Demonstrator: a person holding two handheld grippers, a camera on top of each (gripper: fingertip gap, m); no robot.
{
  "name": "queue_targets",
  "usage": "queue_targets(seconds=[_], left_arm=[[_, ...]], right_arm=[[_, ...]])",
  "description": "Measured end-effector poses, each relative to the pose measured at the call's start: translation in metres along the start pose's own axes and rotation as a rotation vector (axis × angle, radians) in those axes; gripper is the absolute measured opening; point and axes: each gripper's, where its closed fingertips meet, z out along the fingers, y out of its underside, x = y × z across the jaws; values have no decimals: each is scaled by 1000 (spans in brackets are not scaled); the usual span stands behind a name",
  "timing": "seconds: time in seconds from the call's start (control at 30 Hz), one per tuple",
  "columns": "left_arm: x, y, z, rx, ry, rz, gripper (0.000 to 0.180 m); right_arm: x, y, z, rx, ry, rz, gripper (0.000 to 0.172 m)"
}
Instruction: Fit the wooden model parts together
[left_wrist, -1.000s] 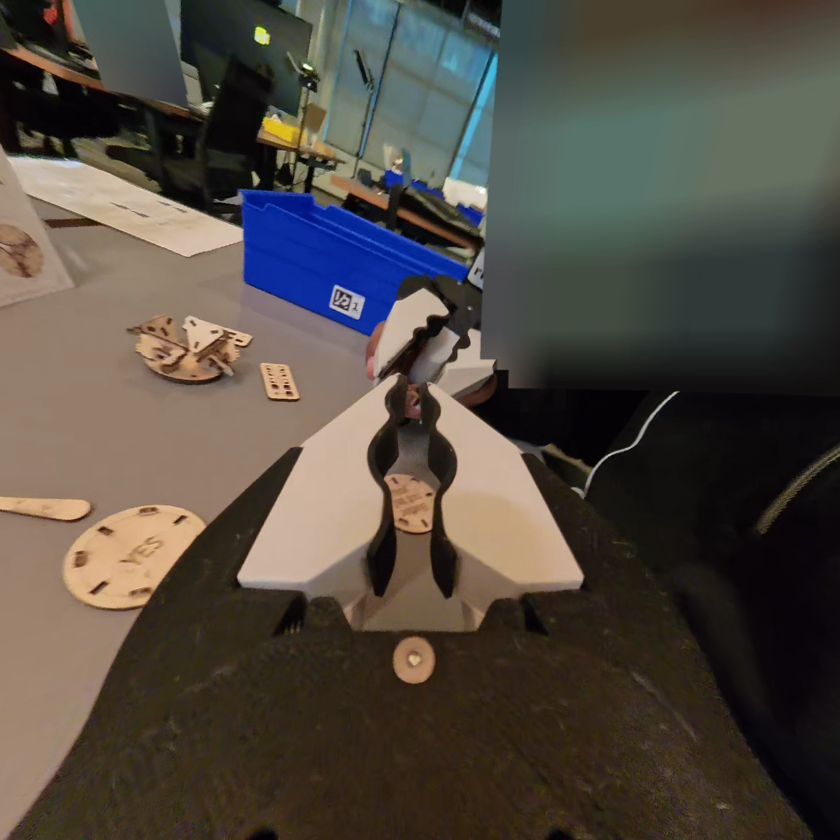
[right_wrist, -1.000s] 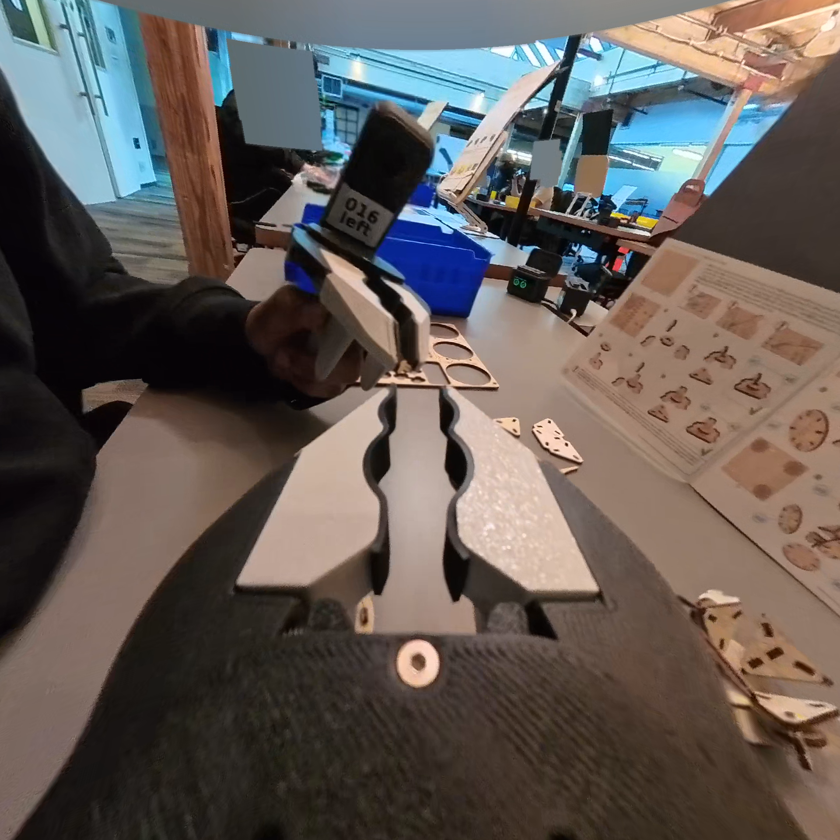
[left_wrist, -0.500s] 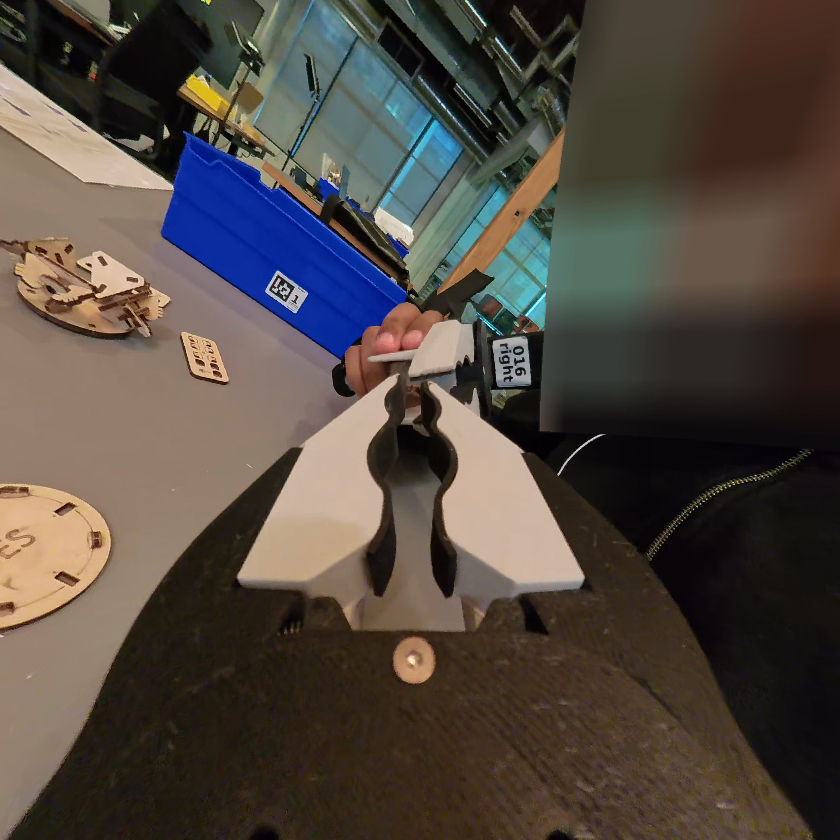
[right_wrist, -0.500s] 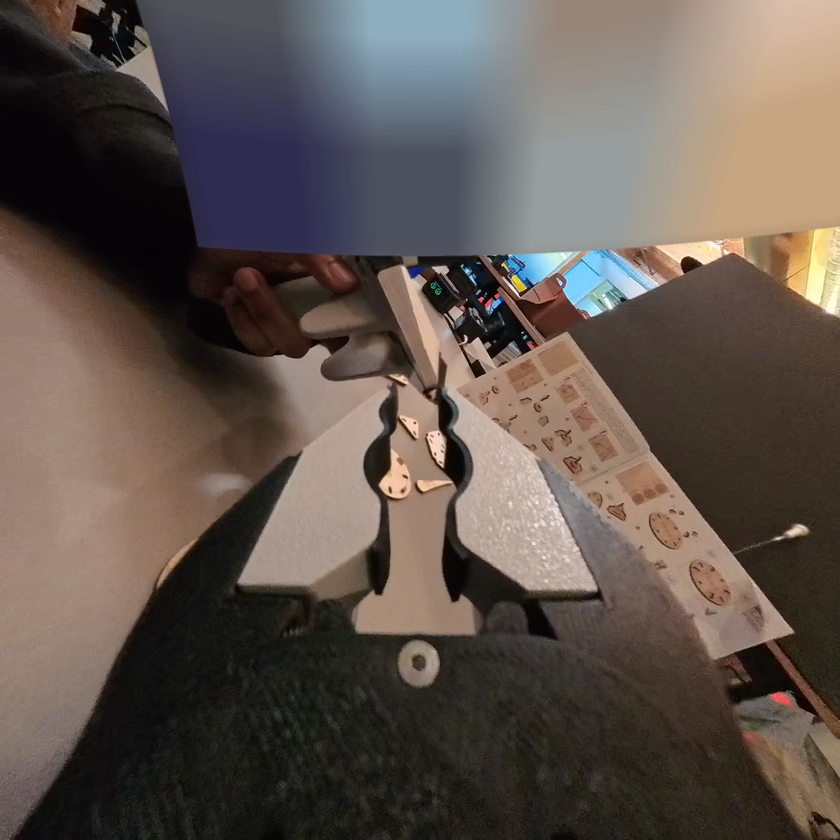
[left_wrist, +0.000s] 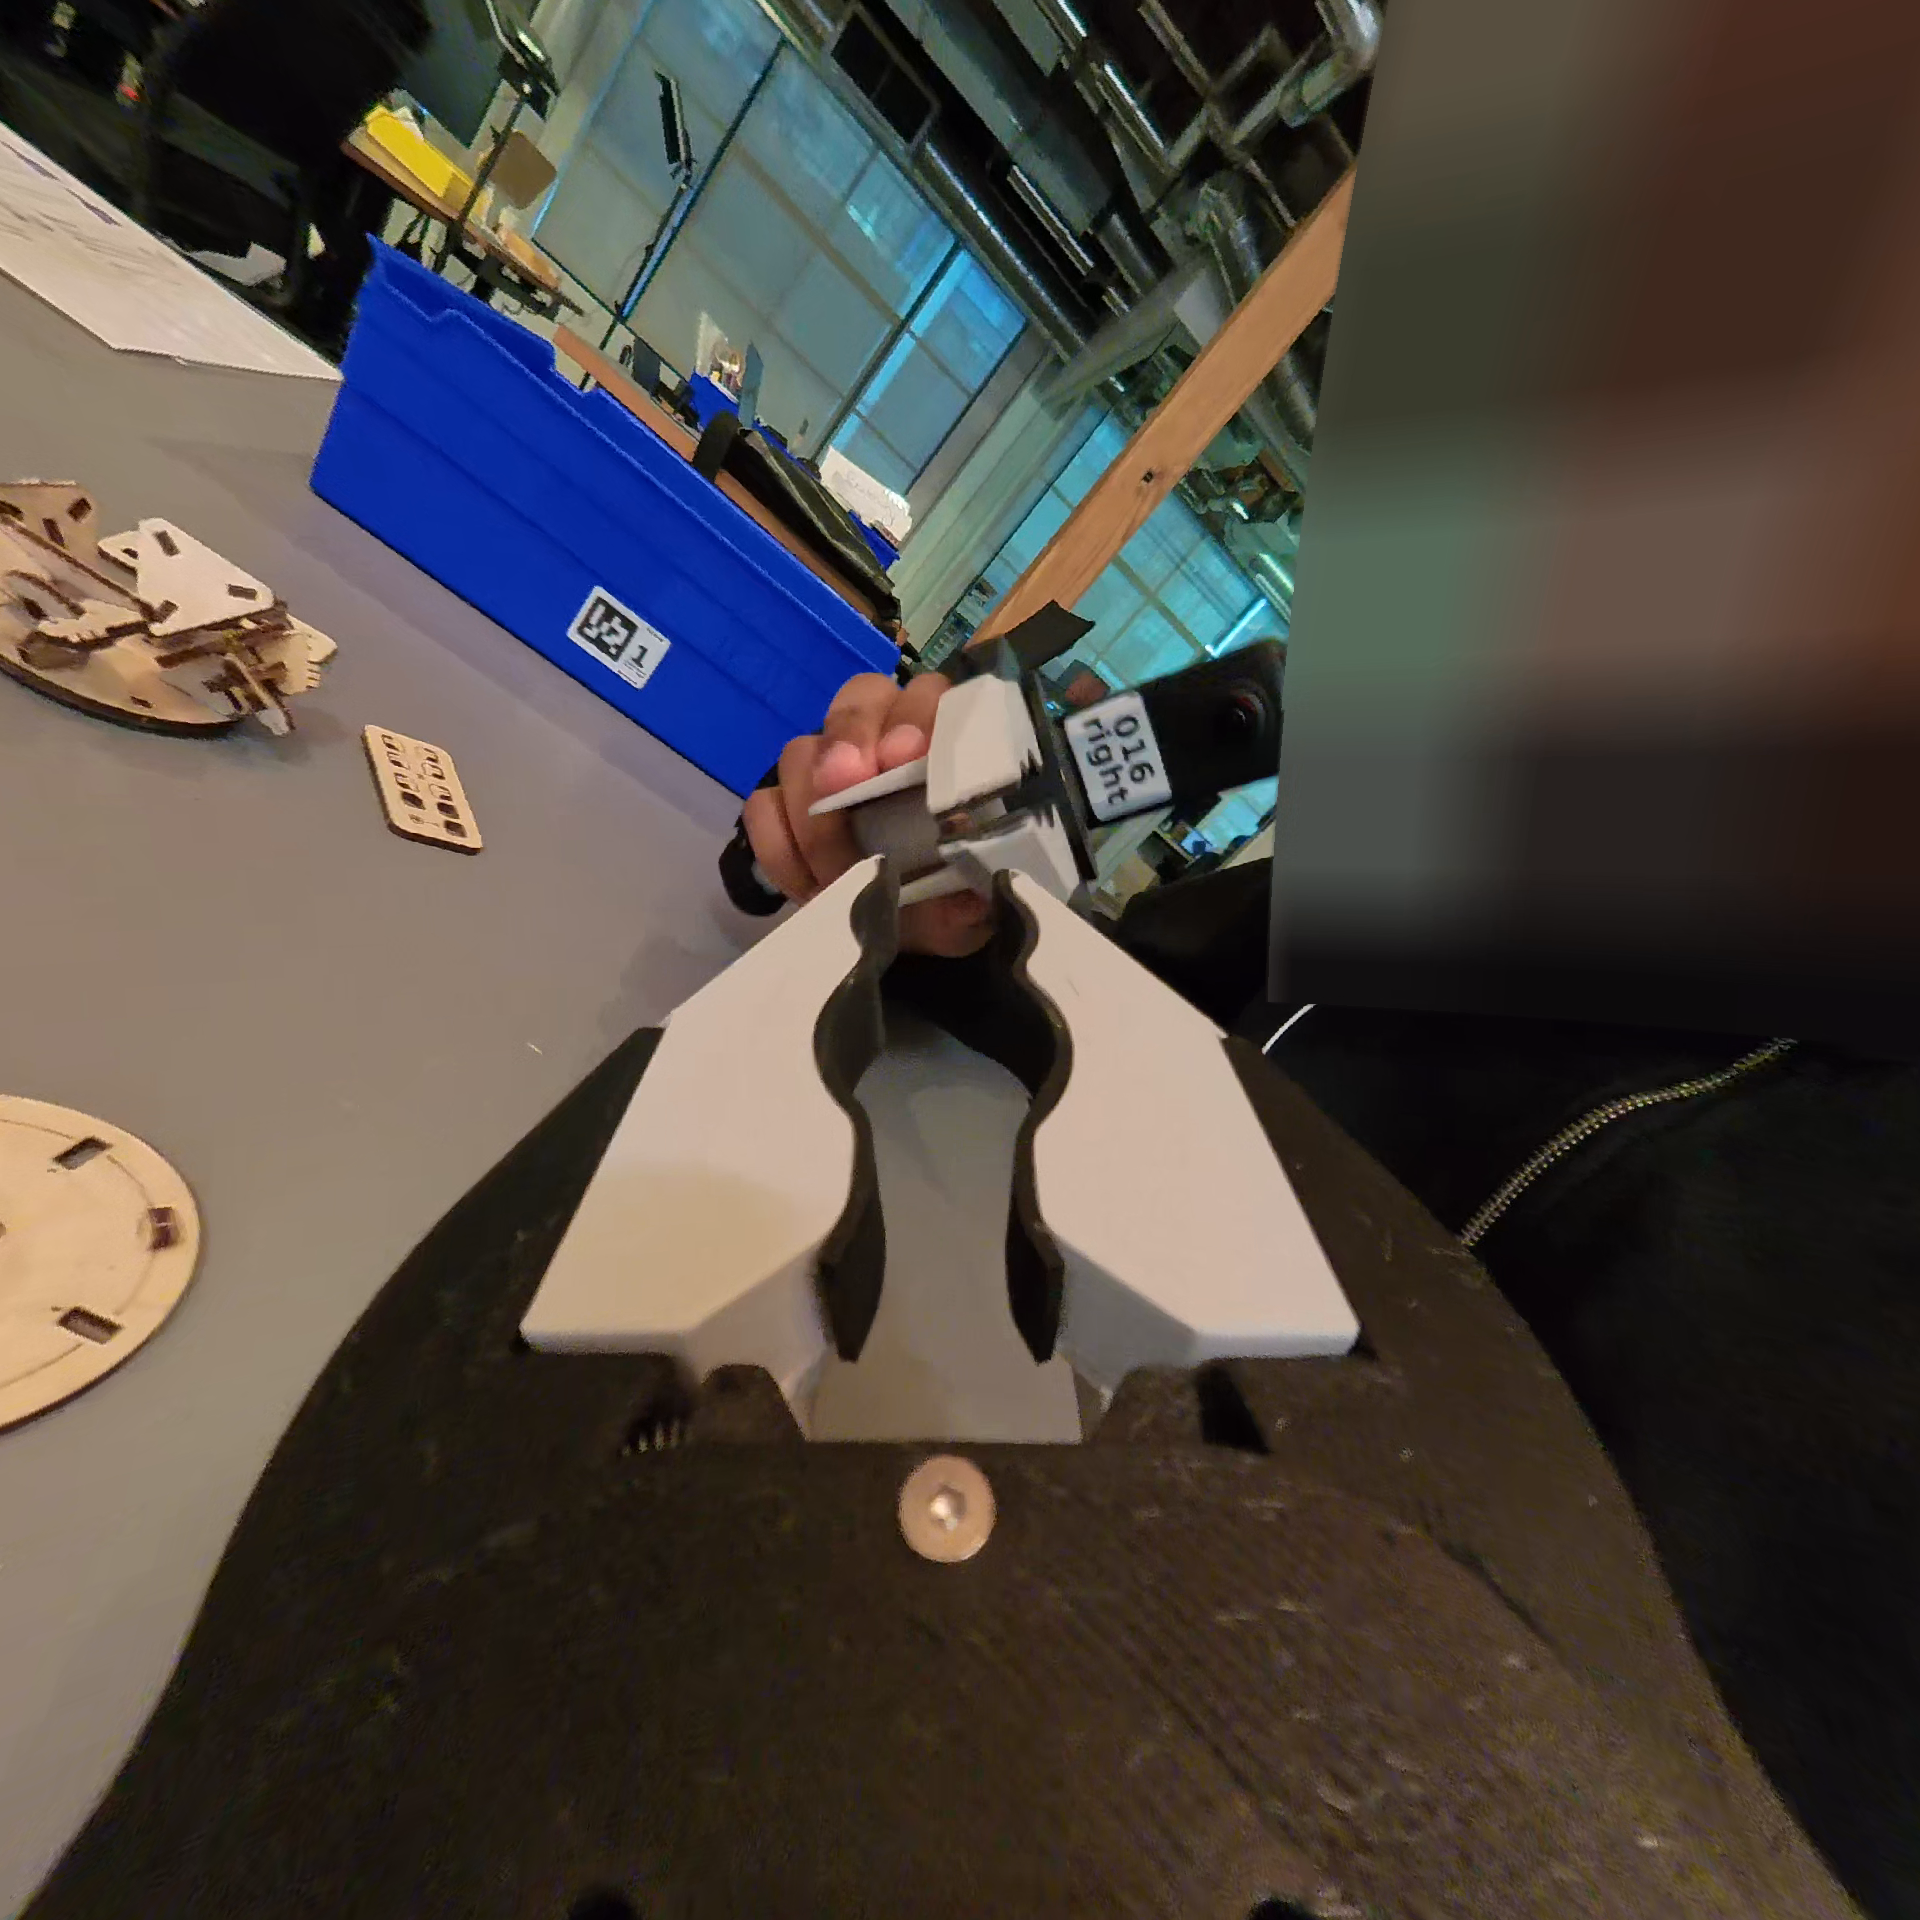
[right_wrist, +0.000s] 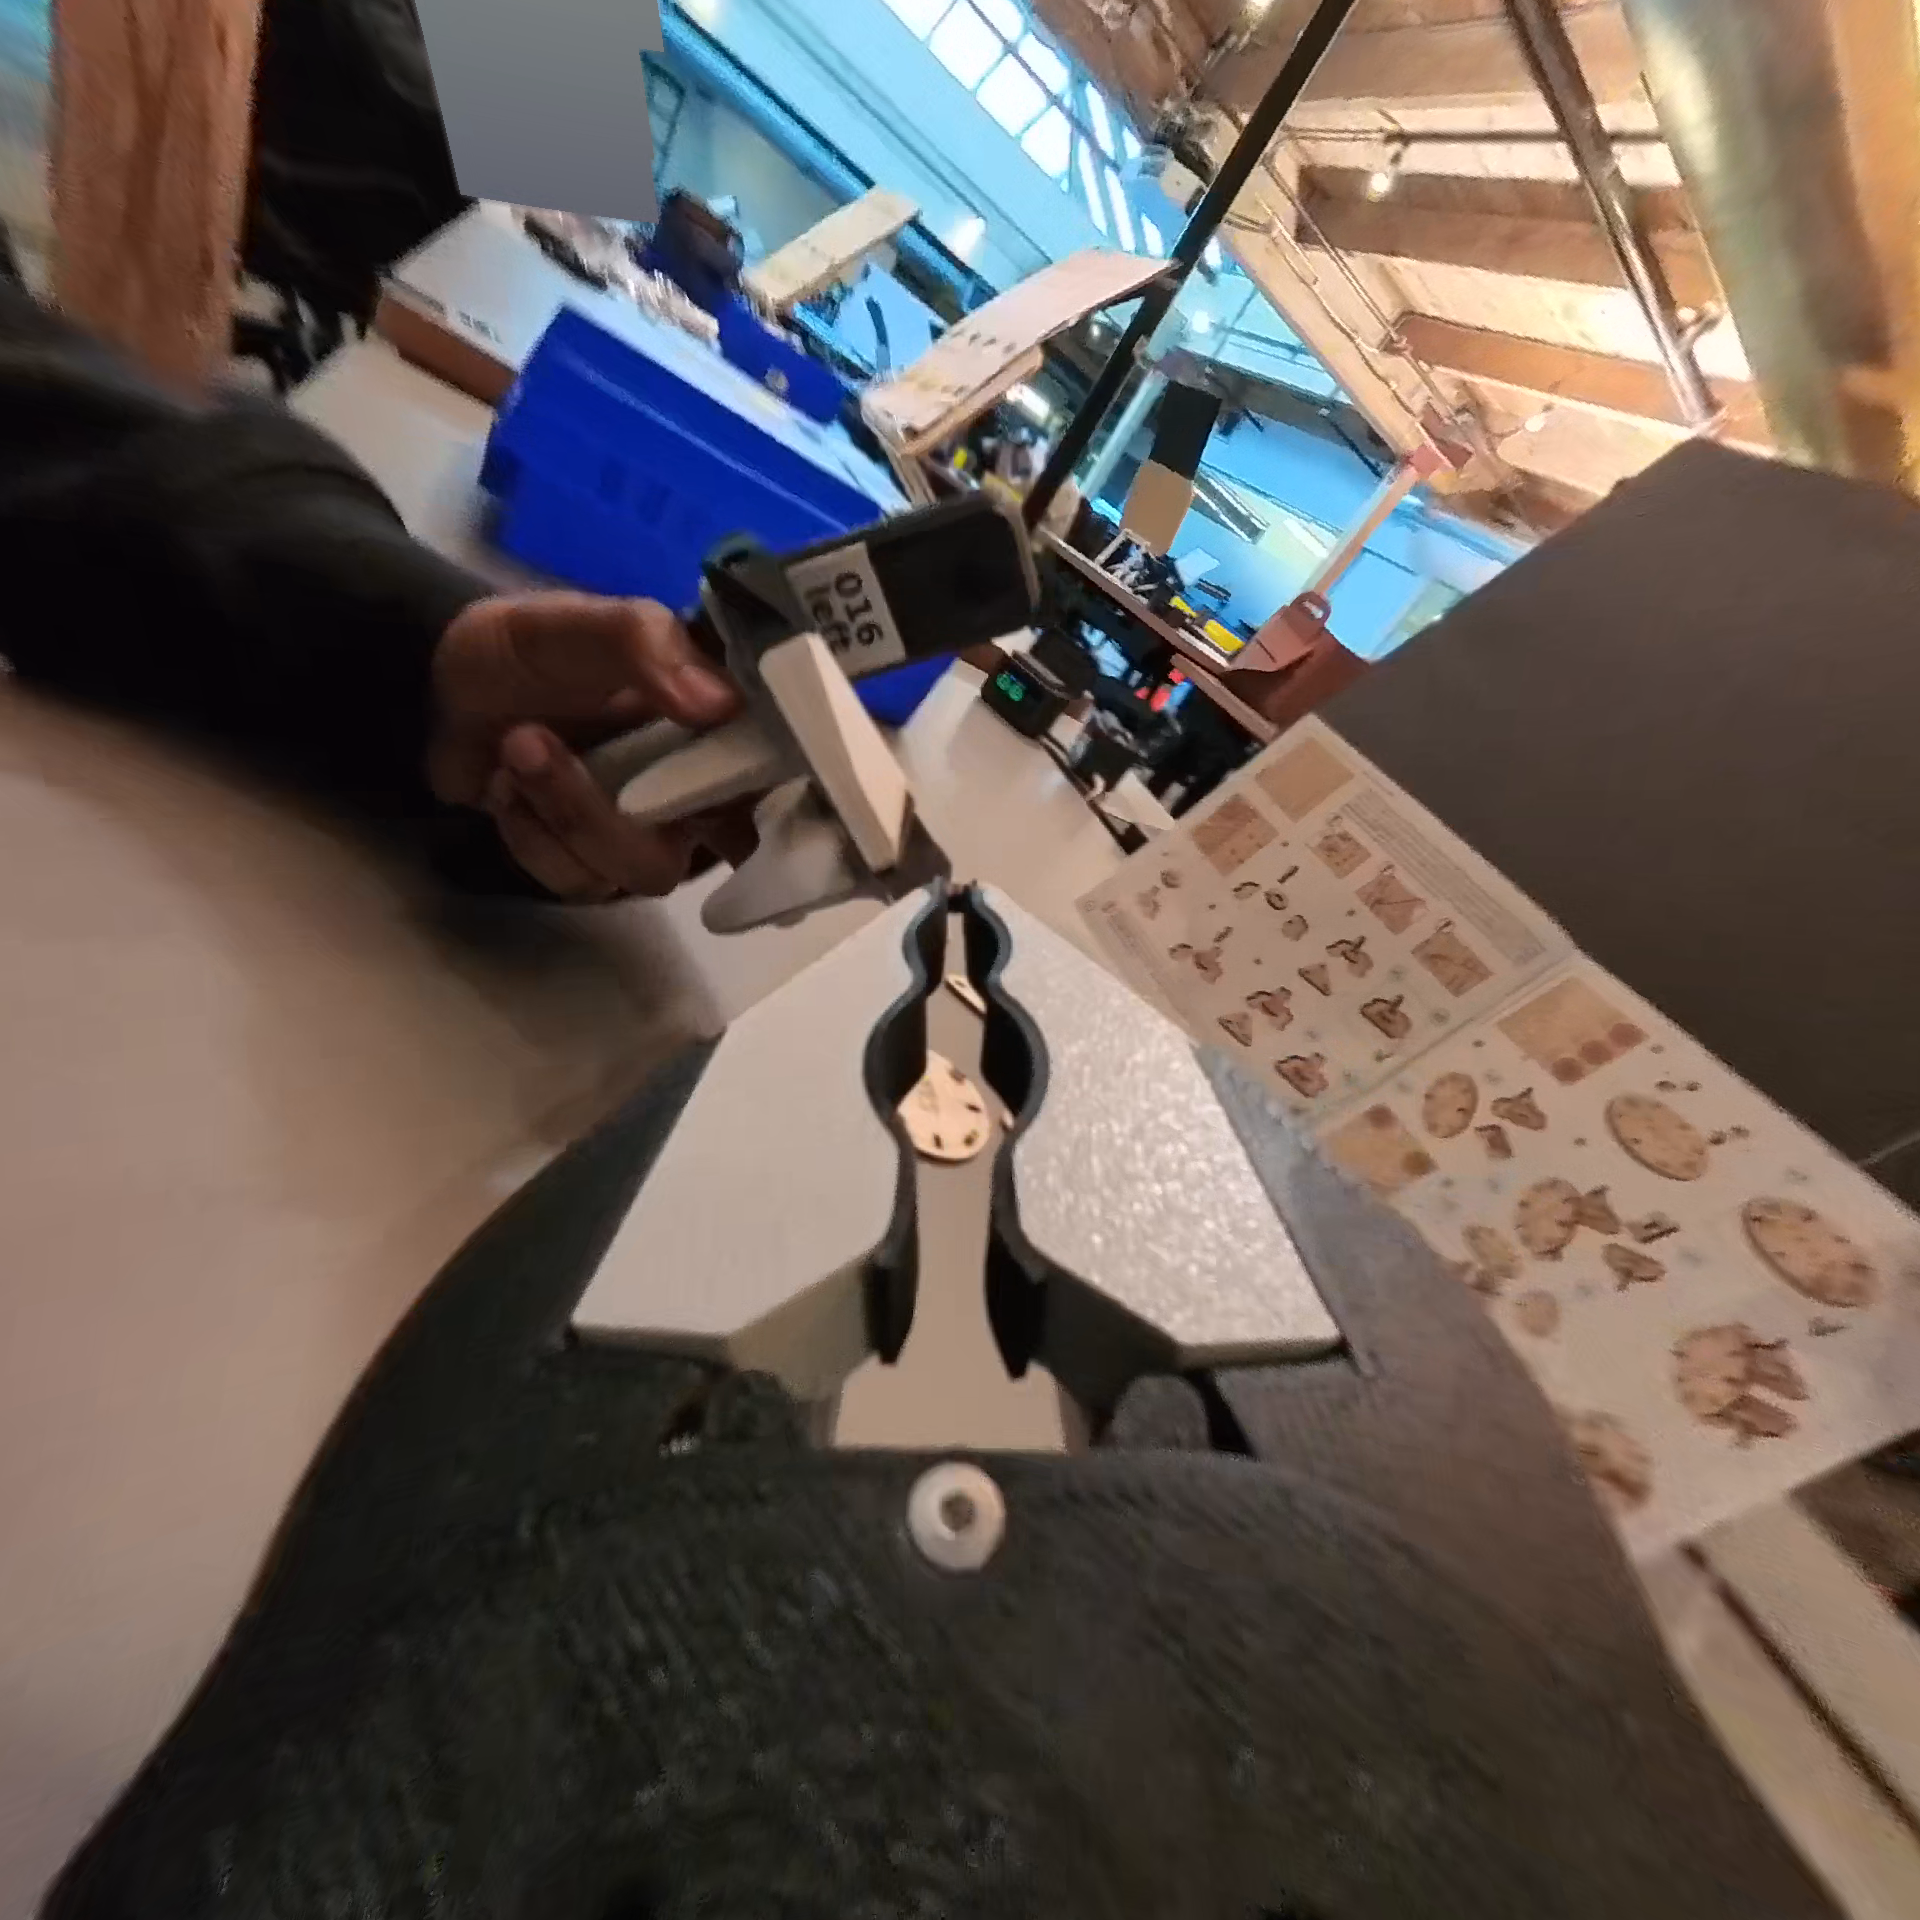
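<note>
- Left tool (left_wrist: 940, 883): fingers apart, nothing between them, raised over the grey tabletop (left_wrist: 312, 935); the right tool's tip sits at 12 o'clock, just beyond.
- Right tool (right_wrist: 956, 899): fingertips together; whether they pinch anything cannot be told; instruction sheet (right_wrist: 1455, 1039) at 3 o'clock.

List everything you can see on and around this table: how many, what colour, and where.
Table: one, grey, under everything.
Bin: one, blue, far side of table.
Wooden model: one, tan, part-built, left of bin.
Slotted plate: one, tan, beside model.
Large disc: one, tan, near left edge.
Small disc: one, tan, below right gripper.
Instruction sheet: one, white, pictured, right side.
Left hand, right hand: each holds a gripper.
Left gripper: jaws apart.
Right gripper: jaws shut.
</note>
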Motion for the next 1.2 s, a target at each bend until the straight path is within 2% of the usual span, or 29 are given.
queue_targets(seconds=[0.1,0.17,0.43,1.2], left_arm=[[4,2,2,-7,42,-32,15],[8,4,4,-17,69,-35,15],[17,12,9,-66,103,-22,19],[12,6,4,-40,78,-44,18]], right_arm=[[0,-8,-1,76,-62,207,0],[-1,-8,-1,91,-80,250,0],[-14,-4,2,56,-90,113,1],[-12,0,-1,25,-93,49,1]])
